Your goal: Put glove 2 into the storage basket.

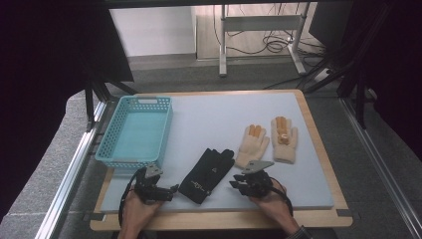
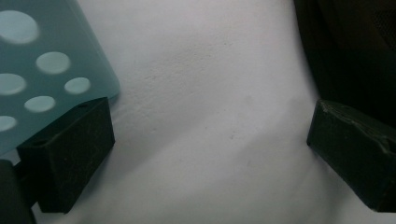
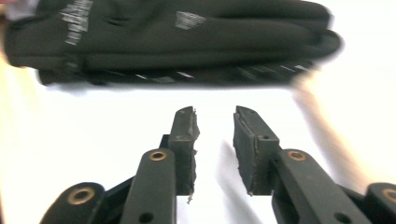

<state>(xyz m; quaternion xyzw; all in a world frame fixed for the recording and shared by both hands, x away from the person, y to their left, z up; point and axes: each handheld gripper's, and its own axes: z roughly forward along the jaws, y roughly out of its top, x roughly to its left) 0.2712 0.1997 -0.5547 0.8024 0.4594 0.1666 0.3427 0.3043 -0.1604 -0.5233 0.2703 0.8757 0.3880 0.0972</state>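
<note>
On the bench, between my two claws, lies the black glove (image 1: 206, 175), flat on the pale mat, free of both.

My left claw (image 1: 169, 191) stands wide open with nothing in it, its jaws resting on bare mat just beside the teal basket (image 1: 135, 130). My right claw (image 1: 236, 184) is partly open and empty, the glove (image 3: 173, 42) lying just ahead of its jaws. Two cream gloves (image 1: 271, 139) sit farther back on the right. I judge the job is getting the black glove into the basket. To do it well I would widen the right claw, come low over the cuff, pinch a single fold of fabric, and lift clear before swinging across.
</note>
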